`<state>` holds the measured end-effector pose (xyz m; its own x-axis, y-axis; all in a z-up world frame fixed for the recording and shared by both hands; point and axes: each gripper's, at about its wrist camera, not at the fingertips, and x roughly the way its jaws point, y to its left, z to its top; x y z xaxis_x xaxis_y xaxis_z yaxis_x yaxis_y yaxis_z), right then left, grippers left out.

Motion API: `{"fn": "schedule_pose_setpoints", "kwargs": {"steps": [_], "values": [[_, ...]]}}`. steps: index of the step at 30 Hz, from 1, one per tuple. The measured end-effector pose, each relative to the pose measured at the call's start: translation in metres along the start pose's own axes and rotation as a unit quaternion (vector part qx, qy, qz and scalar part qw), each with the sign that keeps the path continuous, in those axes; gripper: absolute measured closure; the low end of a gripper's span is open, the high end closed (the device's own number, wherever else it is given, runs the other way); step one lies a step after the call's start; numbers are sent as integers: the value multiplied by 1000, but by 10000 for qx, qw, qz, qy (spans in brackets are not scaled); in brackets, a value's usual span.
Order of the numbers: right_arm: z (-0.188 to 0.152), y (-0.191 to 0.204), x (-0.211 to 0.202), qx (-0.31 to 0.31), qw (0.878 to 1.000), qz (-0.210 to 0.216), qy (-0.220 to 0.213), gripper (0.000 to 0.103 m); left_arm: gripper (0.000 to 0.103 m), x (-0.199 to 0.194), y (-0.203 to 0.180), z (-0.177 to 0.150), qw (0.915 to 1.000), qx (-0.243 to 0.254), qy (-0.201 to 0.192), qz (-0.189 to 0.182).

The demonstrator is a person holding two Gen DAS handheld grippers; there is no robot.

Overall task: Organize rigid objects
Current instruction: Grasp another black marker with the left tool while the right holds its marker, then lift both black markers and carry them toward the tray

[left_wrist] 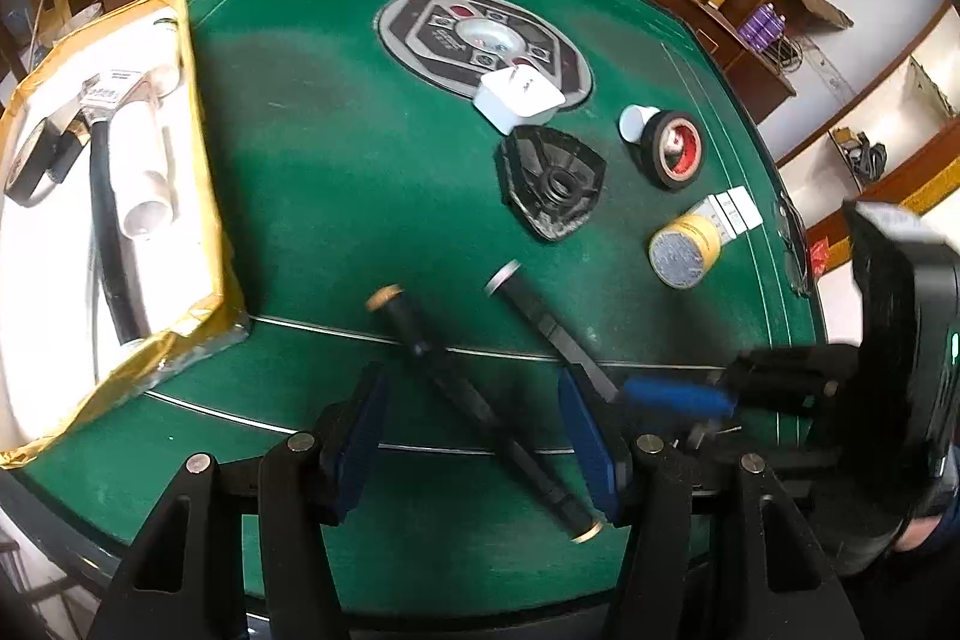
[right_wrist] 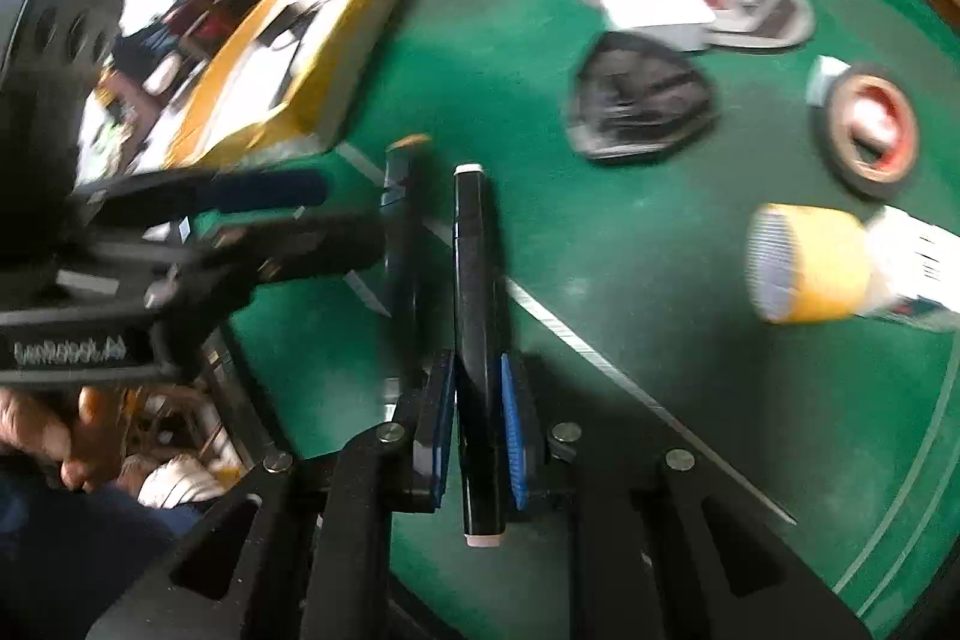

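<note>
The silver-capped black marker [right_wrist: 478, 340] is clamped between the pads of the right gripper [right_wrist: 478, 436], low over the green table [left_wrist: 336, 172]. A second, gold-capped marker [left_wrist: 480, 409] is straddled by the left gripper [left_wrist: 474, 436], jaws half spread, nothing pinched yet. So roughly halfway, it seems: a few bits are already stashed in the yellow box [left_wrist: 207, 196], while two markers, one white adapter [left_wrist: 519, 97], one black triangular piece [left_wrist: 552, 184], one tape roll [left_wrist: 675, 148] and one yellow-capped tube [left_wrist: 690, 244] are left out.

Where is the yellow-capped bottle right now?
In the left wrist view the yellow-capped bottle lies on its side at the right of the green table, just below the tape roll.
</note>
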<state>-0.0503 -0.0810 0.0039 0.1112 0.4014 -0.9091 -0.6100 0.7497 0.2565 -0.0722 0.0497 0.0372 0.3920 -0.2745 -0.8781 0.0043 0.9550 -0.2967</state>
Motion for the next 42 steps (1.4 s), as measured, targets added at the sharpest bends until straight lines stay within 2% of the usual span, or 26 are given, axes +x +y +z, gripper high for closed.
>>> {"fn": "schedule_pose_setpoints", "kwargs": {"steps": [3, 7, 8, 9, 10, 11, 13, 16, 18, 20, 24, 26, 27, 29, 33, 39, 42], "values": [[-3, -20, -8, 277, 9991, -313, -82, 89, 42, 7, -5, -1, 9999, 44, 133, 15], [-11, -27, -11, 368, 9987, -352, -83, 89, 42, 10, -8, -1, 9995, 140, 149, 230], [-12, -25, -10, 325, 9987, -382, -88, 89, 47, 10, -9, -1, 9994, 151, 126, 295], [-14, -22, -9, 268, 9987, -429, -84, 89, 58, 10, -9, -1, 9990, 184, 110, 380], [-15, -19, -8, 206, 9986, -484, -74, 89, 64, 10, -10, -1, 9983, 255, 99, 509], [-17, -19, -6, 166, 9985, -523, -68, 88, 73, 10, -9, -1, 9987, 234, 138, 437], [-19, -15, -6, 113, 9983, -569, -100, 88, 74, 9, -3, -2, 9994, 102, 175, 297], [-20, -18, -7, 154, 9983, -546, -106, 88, 72, 2, 3, -8, 9990, 8, 187, 402], [-19, -17, -7, 144, 9983, -555, -108, 88, 56, -5, 8, -12, 9990, -92, 195, 393], [-19, -18, -7, 189, 9984, -522, -118, 88, 46, -10, 10, -15, 9988, -162, 184, 420], [-19, -20, -8, 241, 9985, -474, -117, 88, 45, -2, 10, -19, 9987, -223, 361, 286], [-20, -18, -7, 177, 9984, -517, -108, 87, 49, 4, 6, -21, 9983, -150, 482, 290], [-20, -17, -7, 152, 9984, -529, -107, 87, 58, 8, 3, -22, 9978, -75, 539, 376], [-20, -17, -8, 119, 9984, -534, -103, 87, 70, 14, 0, -23, 9966, 27, 637, 516], [-22, -15, -8, 39, 9983, -562, -118, 87, 80, 14, -9, -22, 9949, 323, 501, 811], [-23, -12, -7, -70, 9977, -658, -150, 87, 81, 14, -16, -25, 9919, 578, 357, 1069], [-24, -11, -7, -86, 9975, -673, -182, 87, 81, 13, -15, -26, 9919, 604, 326, 1071]]}}
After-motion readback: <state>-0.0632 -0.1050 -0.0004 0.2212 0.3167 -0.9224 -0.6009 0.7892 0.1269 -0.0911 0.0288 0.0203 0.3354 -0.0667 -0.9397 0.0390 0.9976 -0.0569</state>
